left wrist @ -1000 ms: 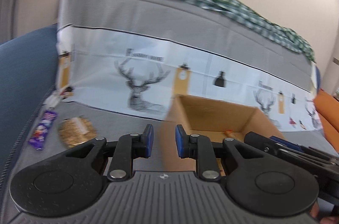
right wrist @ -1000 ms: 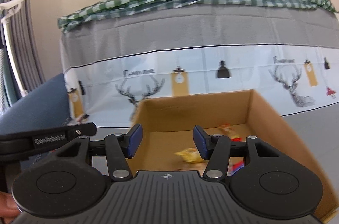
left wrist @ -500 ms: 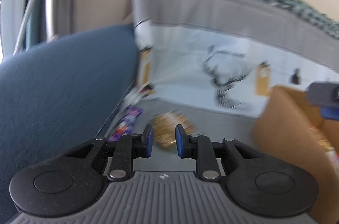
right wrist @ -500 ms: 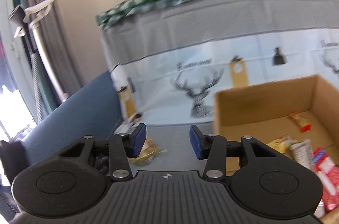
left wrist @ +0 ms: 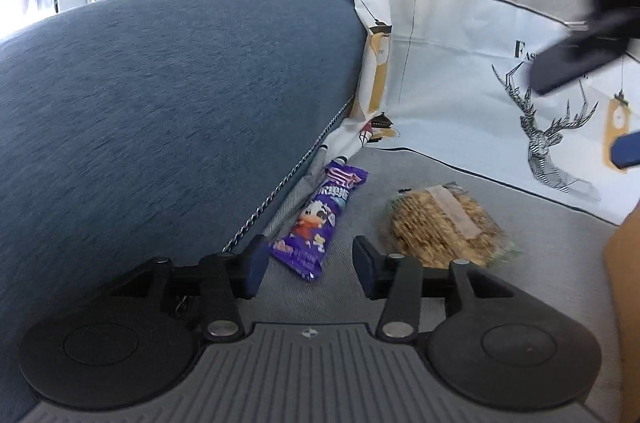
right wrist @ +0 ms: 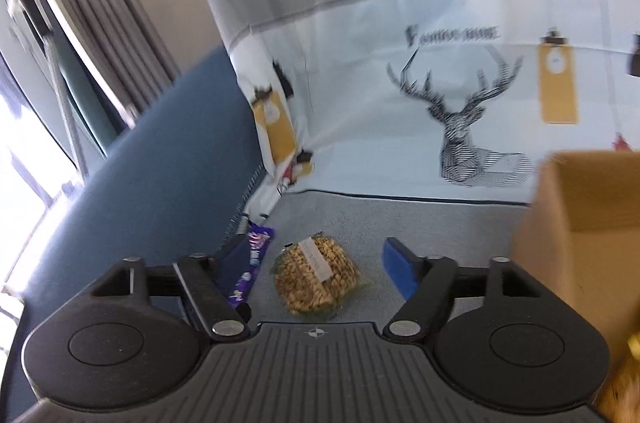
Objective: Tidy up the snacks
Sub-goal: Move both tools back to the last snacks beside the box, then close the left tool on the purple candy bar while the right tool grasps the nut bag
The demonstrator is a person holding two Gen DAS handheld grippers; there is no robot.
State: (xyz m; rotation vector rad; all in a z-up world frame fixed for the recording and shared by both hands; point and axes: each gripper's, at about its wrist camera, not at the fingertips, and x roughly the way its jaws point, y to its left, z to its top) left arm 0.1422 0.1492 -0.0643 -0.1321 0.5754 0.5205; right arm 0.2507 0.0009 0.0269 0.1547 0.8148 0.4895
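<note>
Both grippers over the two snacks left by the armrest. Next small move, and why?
Probably ease the left gripper forward and down onto the purple candy packet. Its jaws have just been opening, nothing between them, and the packet lies just ahead. The right gripper, also just opening, already frames the round cereal cake.

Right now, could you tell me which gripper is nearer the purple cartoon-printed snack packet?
Left. The left gripper, open, straddles the near end of the purple snack packet; the right gripper, open, aims at the round clear-wrapped grain cake beside it. Both have just been opening.
</note>
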